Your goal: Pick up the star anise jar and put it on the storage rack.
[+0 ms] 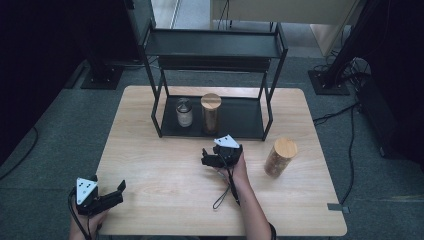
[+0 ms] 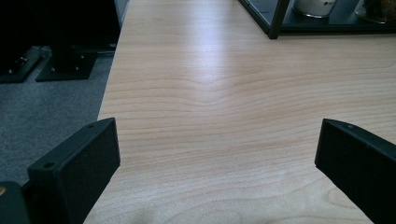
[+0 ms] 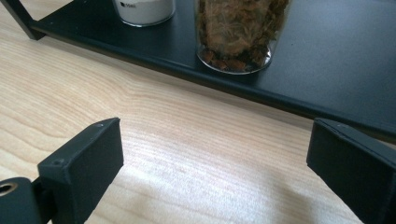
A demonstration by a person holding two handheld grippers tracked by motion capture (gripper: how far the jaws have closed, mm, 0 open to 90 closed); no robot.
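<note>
Right claw hovers over the counter just in front of the black shelf rack, its jaws spread wide with nothing between them. In the right gripper view those jaws frame bare wood, and just beyond them, on the rack's lower shelf, stands the jar of brown dried stuff with a wooden lid, upright and apart from the jaws. Beside it on that same shelf, to its left in the high view, stands a smaller jar of white contents. A second wooden-lidded jar stands on the counter outside the rack, off its right front corner and near the right hand. Left claw rests well in front of the rack at the counter's near left corner, jaws also wide and empty.
</note>
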